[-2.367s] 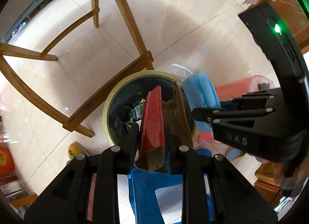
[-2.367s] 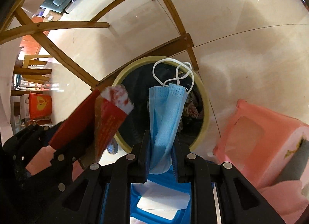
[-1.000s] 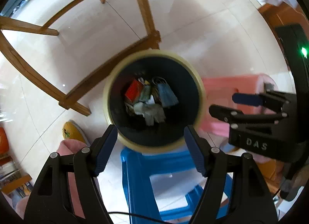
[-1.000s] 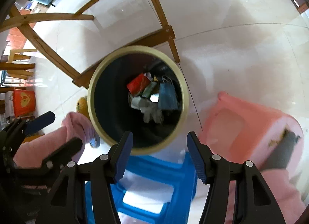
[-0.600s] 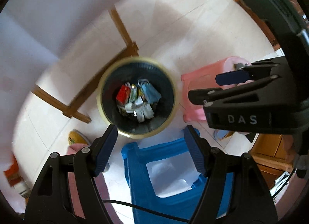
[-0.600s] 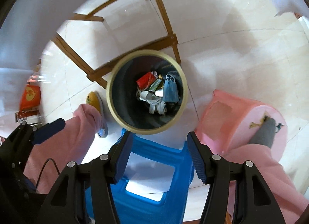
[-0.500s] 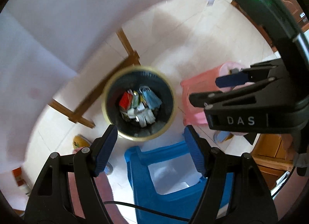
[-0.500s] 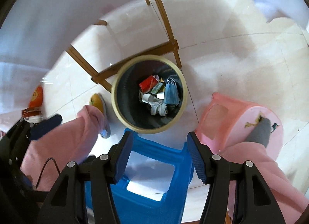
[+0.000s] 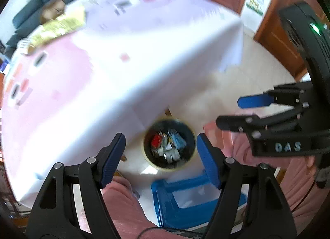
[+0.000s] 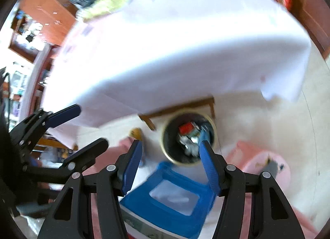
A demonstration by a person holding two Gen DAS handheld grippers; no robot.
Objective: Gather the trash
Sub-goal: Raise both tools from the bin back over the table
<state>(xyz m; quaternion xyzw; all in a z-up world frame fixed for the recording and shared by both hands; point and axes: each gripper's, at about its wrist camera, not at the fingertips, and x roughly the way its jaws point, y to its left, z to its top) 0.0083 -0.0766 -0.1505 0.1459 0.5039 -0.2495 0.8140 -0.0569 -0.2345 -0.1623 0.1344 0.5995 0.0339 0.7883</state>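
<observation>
A round bin with a yellow rim (image 9: pixel 149 159) stands on the floor below the table edge and holds a red packet (image 9: pixel 156 141), a blue mask (image 9: pixel 178 140) and other scraps. It also shows in the right wrist view (image 10: pixel 167 152). My left gripper (image 9: pixel 160 146) is open and empty, high above the bin. My right gripper (image 10: pixel 170 152) is open and empty too; it appears at the right of the left wrist view (image 9: pixel 233 113). Both views are motion-blurred.
A table with a white and pink cloth (image 9: pixel 103 69) fills the upper view, with a yellow packet (image 9: pixel 59 26) on it. A blue plastic stool (image 9: pixel 191 199) and a pink stool (image 10: pixel 266 166) stand by the bin. Pink-clad legs (image 9: pixel 127 214) are below.
Both grippers let go of the red packet and the mask, which now lie in the bin. Both have since risen far above the floor, bringing the tabletop into view.
</observation>
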